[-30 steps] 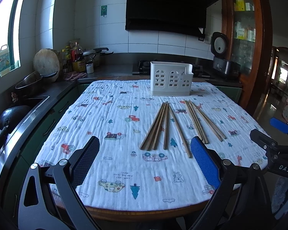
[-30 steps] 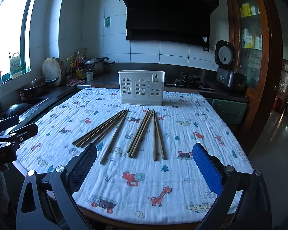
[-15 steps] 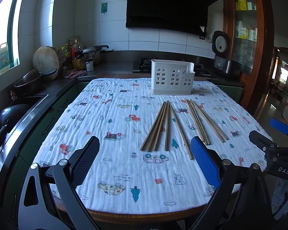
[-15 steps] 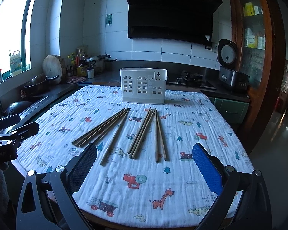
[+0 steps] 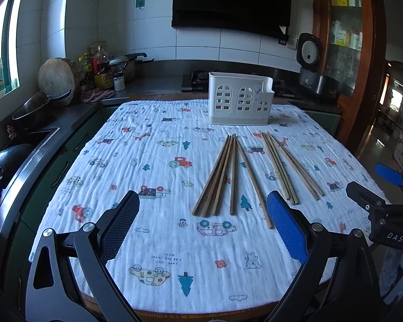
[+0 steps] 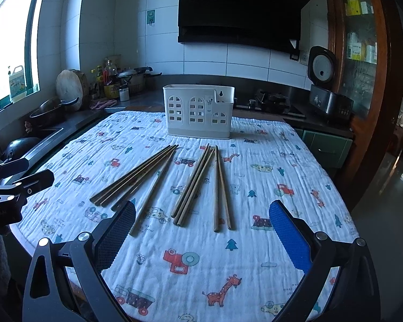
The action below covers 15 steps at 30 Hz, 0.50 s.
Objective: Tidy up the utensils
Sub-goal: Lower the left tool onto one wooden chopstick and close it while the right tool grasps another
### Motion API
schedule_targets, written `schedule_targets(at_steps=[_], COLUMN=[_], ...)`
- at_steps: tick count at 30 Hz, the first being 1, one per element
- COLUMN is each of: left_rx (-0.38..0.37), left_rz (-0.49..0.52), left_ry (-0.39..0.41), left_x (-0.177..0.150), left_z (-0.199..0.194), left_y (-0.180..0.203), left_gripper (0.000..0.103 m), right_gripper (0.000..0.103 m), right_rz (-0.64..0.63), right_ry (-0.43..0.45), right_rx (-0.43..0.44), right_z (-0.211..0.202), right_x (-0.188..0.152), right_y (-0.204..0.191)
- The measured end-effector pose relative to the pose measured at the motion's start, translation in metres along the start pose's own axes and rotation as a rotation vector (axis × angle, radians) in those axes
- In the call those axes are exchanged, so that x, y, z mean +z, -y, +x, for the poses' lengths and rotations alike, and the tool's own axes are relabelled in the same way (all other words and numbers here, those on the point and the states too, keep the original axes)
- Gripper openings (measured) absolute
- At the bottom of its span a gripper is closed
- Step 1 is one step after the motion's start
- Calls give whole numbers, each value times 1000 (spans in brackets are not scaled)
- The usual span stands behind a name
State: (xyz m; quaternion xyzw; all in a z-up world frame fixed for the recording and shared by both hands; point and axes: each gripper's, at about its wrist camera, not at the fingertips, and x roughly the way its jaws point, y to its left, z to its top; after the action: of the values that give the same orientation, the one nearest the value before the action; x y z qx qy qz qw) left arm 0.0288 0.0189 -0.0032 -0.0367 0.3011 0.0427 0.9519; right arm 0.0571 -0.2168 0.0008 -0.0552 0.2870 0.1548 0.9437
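Several wooden chopsticks lie in two loose bunches on the printed cloth: a left bunch [image 5: 220, 174] [image 6: 137, 177] and a right bunch [image 5: 287, 166] [image 6: 201, 185]. A white plastic utensil holder [image 5: 239, 99] [image 6: 198, 115] stands upright behind them at the far side. My left gripper [image 5: 201, 230] is open and empty, above the near cloth in front of the left bunch. My right gripper [image 6: 201, 236] is open and empty, just in front of the right bunch. The right gripper also shows at the right edge of the left wrist view [image 5: 384, 204].
The table [image 5: 158, 314] carries a white cartoon-print cloth [image 5: 153, 161]. A counter with sink, pan [image 5: 32, 107], bottles and a pot runs along the left. A rice cooker [image 6: 325, 88] and wooden cabinet stand at the right.
Both grippers have moved a little forward and down toward the chopsticks. Nothing on the table has moved.
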Motion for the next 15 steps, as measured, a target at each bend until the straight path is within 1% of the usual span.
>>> schedule_targets(at_steps=[7,9,12,14,15], left_rx=[-6,-8,-11,-18,-24], left_rz=[6,14,26,23,20], left_ry=[-39,-50,-75,-94,-103], left_x=[3,2,1,0,0], left_z=[18,24,34,41,45], left_y=[-2,-2,-4,-7,-8], left_gripper=[93,90,82,72,70], right_gripper=[96,96,96,96,96], right_rz=[-2,2,8,12,14], right_ry=[-35,-42,-55,-64,-68], right_rx=[-4,0,3,4,4], right_z=[19,23,29,35,37], right_x=[1,1,1,2,2], right_y=[7,9,14,17,19])
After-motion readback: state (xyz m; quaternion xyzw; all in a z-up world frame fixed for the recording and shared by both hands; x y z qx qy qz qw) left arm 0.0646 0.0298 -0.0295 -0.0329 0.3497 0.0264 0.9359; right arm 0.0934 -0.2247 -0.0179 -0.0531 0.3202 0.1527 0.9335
